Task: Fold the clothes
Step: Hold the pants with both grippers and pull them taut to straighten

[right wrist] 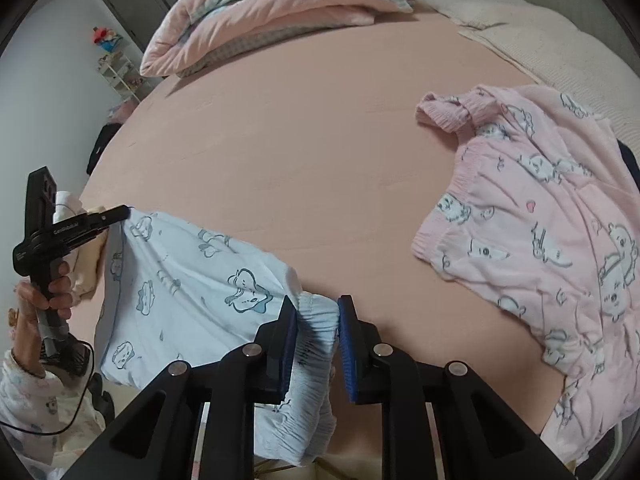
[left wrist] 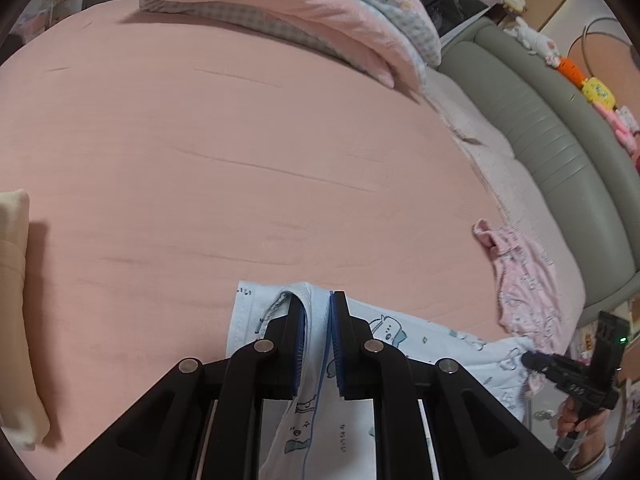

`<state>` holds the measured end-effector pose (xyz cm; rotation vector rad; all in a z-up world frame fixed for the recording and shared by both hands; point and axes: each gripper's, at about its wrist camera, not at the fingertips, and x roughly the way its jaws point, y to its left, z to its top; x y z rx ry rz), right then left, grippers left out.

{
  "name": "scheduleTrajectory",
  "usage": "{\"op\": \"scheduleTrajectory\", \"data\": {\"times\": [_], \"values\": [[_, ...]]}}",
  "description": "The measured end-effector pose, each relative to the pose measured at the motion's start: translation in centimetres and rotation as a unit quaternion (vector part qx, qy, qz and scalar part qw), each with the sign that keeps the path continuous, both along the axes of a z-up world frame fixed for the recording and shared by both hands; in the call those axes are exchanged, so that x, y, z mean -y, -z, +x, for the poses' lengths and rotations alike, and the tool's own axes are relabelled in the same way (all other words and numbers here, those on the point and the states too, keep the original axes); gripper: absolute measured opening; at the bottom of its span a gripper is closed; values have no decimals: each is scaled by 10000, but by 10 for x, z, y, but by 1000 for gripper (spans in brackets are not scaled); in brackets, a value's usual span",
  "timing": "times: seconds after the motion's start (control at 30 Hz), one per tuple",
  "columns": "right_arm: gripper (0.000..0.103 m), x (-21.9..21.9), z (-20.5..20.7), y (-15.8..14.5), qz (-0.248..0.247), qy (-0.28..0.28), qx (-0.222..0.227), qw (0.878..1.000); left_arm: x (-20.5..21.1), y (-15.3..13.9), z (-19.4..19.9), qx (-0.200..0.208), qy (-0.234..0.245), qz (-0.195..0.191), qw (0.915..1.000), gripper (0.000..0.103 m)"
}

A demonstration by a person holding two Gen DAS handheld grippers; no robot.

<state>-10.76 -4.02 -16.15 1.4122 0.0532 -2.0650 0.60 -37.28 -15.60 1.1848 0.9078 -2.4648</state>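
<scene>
Pink bed (right wrist: 320, 160); gripper (right wrist: 124, 213) marked "GenRobot.AI".

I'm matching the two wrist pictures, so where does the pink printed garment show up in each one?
Left wrist view: the pink printed garment lies at the right edge, on the bed's near right corner.
Right wrist view: the pink printed garment fills the right side, spread out on the pink sheet.
Shared landmark: the folded pink quilt at the far end of the bed.

A bed (left wrist: 208, 152) covered by a pink sheet is shown, a folded pink quilt (right wrist: 256, 12) at its far end, a grey padded headboard (left wrist: 552, 148) alongside
</scene>
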Motion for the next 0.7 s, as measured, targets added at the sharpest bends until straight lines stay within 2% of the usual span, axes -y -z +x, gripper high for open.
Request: {"op": "scheduleTrajectory", "data": {"times": [0.23,0.37,0.57,0.7], "values": [[18,-2,4,-6,109,34,-23,9999,8,-11,7,-332,-76,113,9994,11],[18,1,0,-3,199,63,77,9998,12,1,-1,-115,-55,81,9999,11],[18,13,-12,22,677,174,283,9972,13,26,-16,372,35,-131,9992,11],[18,17,-14,24,825,141,148,9964,12,31,-21,527,101,-283,9982,11]]}}
